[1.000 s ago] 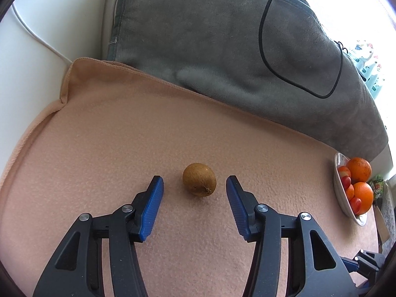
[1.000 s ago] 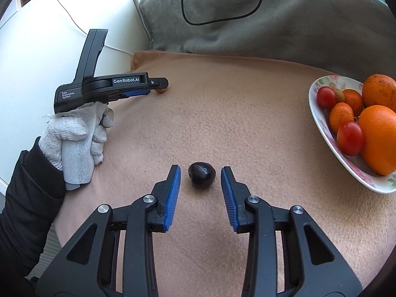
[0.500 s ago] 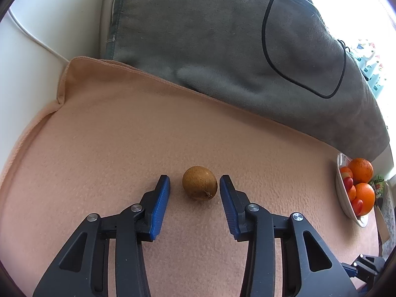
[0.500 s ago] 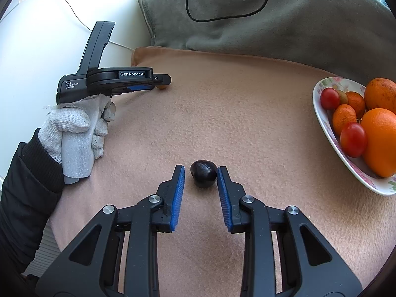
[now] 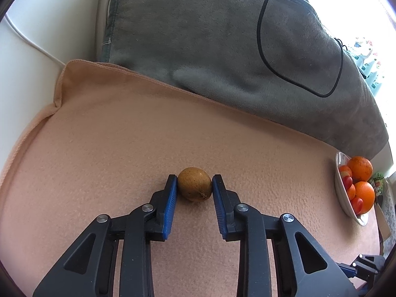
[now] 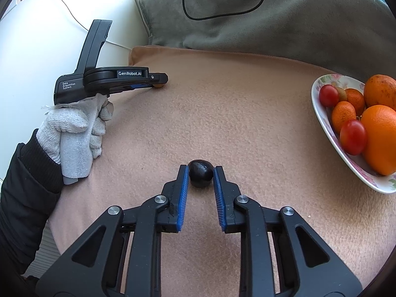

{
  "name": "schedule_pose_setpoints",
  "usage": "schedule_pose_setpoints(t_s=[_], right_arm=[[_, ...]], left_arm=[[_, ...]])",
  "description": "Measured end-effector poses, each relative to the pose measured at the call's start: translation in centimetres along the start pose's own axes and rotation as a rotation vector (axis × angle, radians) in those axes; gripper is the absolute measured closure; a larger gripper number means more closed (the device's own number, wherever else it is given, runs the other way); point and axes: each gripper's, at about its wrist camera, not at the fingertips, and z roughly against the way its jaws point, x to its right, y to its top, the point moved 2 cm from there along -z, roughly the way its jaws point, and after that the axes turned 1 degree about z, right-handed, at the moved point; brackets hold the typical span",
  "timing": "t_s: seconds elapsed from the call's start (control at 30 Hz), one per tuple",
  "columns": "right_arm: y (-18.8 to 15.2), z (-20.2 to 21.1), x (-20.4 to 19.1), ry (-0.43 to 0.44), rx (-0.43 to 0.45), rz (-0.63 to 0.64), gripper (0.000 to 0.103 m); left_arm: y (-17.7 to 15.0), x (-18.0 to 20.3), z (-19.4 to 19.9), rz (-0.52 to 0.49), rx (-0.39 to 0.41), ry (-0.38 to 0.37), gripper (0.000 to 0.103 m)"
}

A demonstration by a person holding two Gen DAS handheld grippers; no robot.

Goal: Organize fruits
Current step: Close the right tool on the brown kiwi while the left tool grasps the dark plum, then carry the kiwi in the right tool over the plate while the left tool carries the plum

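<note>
Left claw pinches the kiwi at its widest part, pads flush on both sides, so it shouldn't roll out when I lift. Right claw is pressed onto the dark fruit the same way. Both fruits sit on the blanket. The bowl, my likely drop spot, lies right of both claws.

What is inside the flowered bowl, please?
The bowl holds oranges, smaller mandarins and red tomatoes. Whatever lies beneath them is covered.
</note>
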Motion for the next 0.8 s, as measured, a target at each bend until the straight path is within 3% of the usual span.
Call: schedule_pose_setpoints(t_s=[0.8], right_arm=[[-0.3,1.4,0.9,0.002,0.044,-0.042,0.084]], left_arm=[[-1.2,-0.2,2.9,-0.008,0.036,-0.017,0.076]])
